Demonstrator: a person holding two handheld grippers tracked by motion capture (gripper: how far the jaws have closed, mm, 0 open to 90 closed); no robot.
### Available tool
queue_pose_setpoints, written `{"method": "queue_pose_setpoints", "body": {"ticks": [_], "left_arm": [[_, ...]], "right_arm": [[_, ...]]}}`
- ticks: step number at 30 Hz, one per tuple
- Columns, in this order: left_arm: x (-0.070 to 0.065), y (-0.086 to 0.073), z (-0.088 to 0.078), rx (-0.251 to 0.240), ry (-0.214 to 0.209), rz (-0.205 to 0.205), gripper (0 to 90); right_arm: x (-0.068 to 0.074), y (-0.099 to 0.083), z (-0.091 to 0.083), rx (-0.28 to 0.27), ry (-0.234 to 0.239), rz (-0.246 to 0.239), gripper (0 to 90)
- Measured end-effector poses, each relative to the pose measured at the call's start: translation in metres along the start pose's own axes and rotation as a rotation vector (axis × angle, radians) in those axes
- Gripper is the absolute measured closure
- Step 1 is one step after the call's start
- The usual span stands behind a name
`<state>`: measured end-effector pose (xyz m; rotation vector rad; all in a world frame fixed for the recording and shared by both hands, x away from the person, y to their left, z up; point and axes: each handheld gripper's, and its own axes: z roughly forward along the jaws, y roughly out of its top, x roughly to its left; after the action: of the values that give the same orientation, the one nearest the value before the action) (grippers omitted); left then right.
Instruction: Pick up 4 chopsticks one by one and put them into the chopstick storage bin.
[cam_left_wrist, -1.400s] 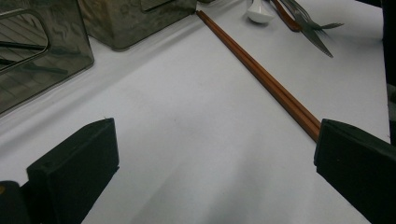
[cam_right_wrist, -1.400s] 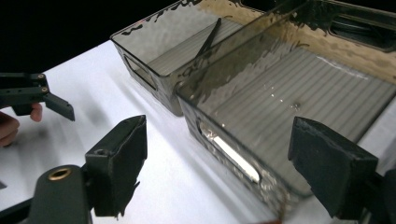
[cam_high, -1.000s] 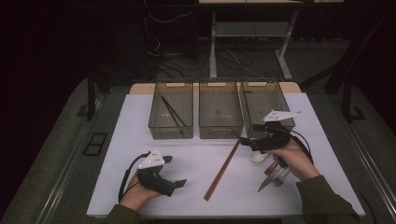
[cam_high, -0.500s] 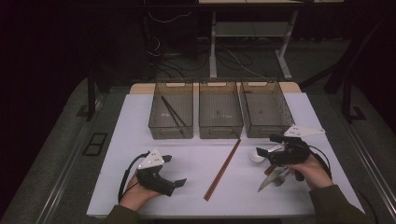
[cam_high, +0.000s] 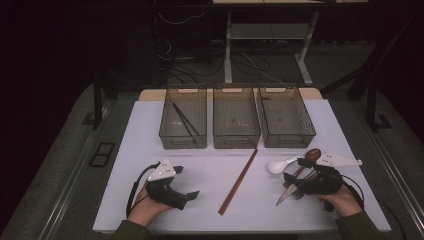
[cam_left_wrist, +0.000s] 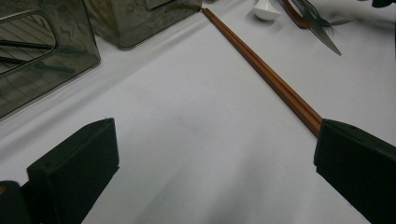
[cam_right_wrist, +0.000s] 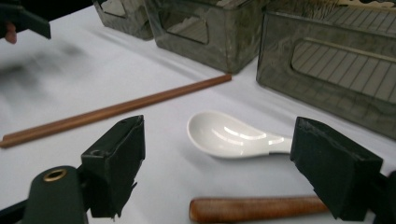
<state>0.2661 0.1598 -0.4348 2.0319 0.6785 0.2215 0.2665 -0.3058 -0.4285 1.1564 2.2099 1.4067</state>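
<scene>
Right gripper (cam_high: 294, 171) has come down from the bins to the lower right of the high view, fingers apart and empty over the white ceramic spoon (cam_right_wrist: 229, 135) on the desk; pickup likely next. Left gripper (cam_high: 189, 187) unmoved, fingers apart.

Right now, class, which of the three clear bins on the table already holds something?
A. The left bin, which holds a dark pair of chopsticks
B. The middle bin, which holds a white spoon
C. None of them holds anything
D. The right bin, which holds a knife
A: in the high view the dark chopsticks lie inside the left bin, while the white spoon and the knife rest on the table.
</scene>
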Motion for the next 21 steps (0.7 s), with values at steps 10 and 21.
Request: {"method": "queue_pose_setpoints", "body": {"ticks": [10, 21], "left_arm": [[-0.001, 0.007, 0.005, 0.016, -0.009, -0.013, 14.3], [-0.008, 0.022, 0.019, 0.022, -0.039, -0.038, 43.7]], "right_arm": [[-0.003, -0.011, -0.008, -0.016, -0.008, 0.02, 17.5], [0.0, -0.01, -0.005, -0.008, -0.007, 0.002, 17.5]]}}
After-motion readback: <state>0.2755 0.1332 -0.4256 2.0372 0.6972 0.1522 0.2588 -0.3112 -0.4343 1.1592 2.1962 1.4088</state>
